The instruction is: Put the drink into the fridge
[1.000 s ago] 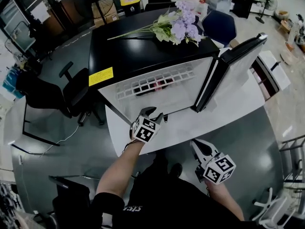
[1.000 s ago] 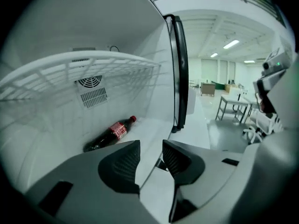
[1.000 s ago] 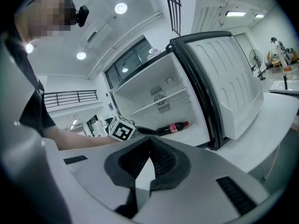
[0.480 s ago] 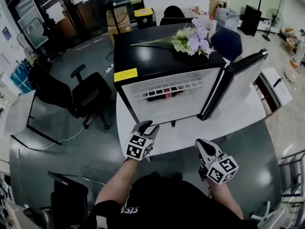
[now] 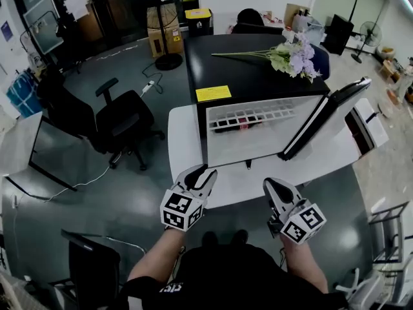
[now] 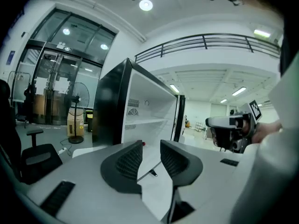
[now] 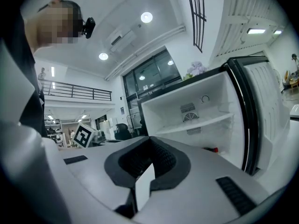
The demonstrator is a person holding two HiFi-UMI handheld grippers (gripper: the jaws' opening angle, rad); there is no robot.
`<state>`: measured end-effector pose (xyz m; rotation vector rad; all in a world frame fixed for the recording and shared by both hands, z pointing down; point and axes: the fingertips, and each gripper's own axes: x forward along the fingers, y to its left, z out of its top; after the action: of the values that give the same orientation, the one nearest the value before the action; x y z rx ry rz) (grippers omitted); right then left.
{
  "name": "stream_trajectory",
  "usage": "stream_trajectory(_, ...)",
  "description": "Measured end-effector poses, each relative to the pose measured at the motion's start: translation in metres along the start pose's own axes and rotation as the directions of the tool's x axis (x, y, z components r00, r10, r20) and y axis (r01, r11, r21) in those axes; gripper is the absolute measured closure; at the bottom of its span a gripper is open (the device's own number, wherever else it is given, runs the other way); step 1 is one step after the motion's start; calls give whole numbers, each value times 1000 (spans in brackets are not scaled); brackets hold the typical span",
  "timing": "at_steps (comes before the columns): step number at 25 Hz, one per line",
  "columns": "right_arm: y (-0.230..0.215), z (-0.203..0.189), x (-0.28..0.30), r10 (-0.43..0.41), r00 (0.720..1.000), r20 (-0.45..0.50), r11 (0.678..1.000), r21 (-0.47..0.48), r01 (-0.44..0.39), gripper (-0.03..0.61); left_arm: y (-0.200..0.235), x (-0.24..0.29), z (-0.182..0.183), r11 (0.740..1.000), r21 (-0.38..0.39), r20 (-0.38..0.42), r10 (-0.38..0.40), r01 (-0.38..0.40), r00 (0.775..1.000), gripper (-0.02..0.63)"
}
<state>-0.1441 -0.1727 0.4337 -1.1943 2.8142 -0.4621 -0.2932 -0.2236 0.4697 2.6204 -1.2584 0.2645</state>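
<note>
Grey office flooring surrounds a white rectangular table (image 5: pixel 184 148) at the middle of the head view. On it stands a black mini fridge (image 5: pixel 258 82) with a white interior, its door (image 5: pixel 326 120) swung open to the right. Pale purple flowers (image 5: pixel 293 55) lie on the fridge top. The drink (image 5: pixel 242 125), dark with a red patch, lies inside the fridge below the shelf. At lower centre, the left gripper (image 5: pixel 205 171) has its jaws slightly parted with nothing between them, and they have just been closing. At lower right, the right gripper (image 5: pixel 271 183) is clenched and empty.
</note>
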Motion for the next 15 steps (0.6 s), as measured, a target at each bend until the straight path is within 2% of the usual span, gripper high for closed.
stream_trajectory(3, 25, 2, 2, 6, 1000, -10, 999, -44, -6, 566, -3, -13, 12, 999, -34, 51, -38, 40, 998, 489)
stream_trajectory(7, 33, 6, -10, -38, 999, -1, 997, -69, 38, 566, -15, -24, 24, 997, -1, 68, -76, 76, 995, 489)
stream_trajectory(11, 27, 19, -23, -48, 998, 31, 995, -83, 51, 566, -20, -31, 32, 998, 27, 61, -59, 57, 996, 489)
stream_trajectory(15, 20, 34, -35, -14, 999, 48, 994, -109, 19, 566, -29, -30, 37, 999, 36, 64, -20, 18, 998, 489)
